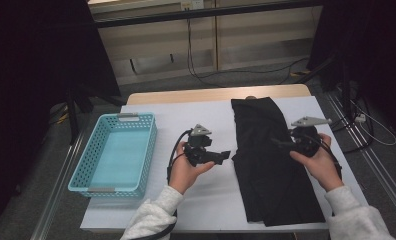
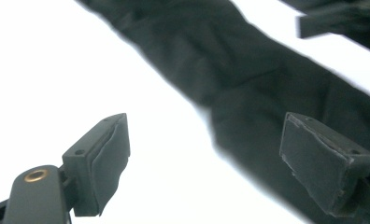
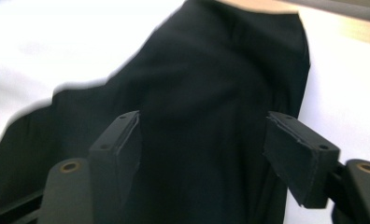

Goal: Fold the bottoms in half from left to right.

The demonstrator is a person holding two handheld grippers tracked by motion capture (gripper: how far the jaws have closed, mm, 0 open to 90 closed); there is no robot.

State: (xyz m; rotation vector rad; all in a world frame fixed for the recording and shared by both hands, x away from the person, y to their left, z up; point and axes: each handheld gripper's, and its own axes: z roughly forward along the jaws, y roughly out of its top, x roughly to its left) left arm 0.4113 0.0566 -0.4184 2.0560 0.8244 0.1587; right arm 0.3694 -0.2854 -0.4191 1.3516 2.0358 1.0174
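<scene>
A long black garment (image 1: pixel 266 160) lies folded lengthwise on the white table cover, running from the far edge to the near edge at the right. My left gripper (image 1: pixel 224 156) hovers just left of the cloth's left edge, open and empty; in the left gripper view the garment (image 2: pixel 248 74) crosses diagonally ahead of the wide-apart pads (image 2: pixel 106 158). My right gripper (image 1: pixel 278 143) hangs over the garment's right half, open, pointing left. In the right gripper view the black cloth (image 3: pixel 206 93) spreads beneath the parted pads (image 3: pixel 293 151).
A light-blue perforated basket (image 1: pixel 115 152) stands empty at the table's left side. The white cover (image 1: pixel 196 112) shows bare between basket and garment. Cables (image 1: pixel 206 75) and dark stands lie on the floor beyond the table.
</scene>
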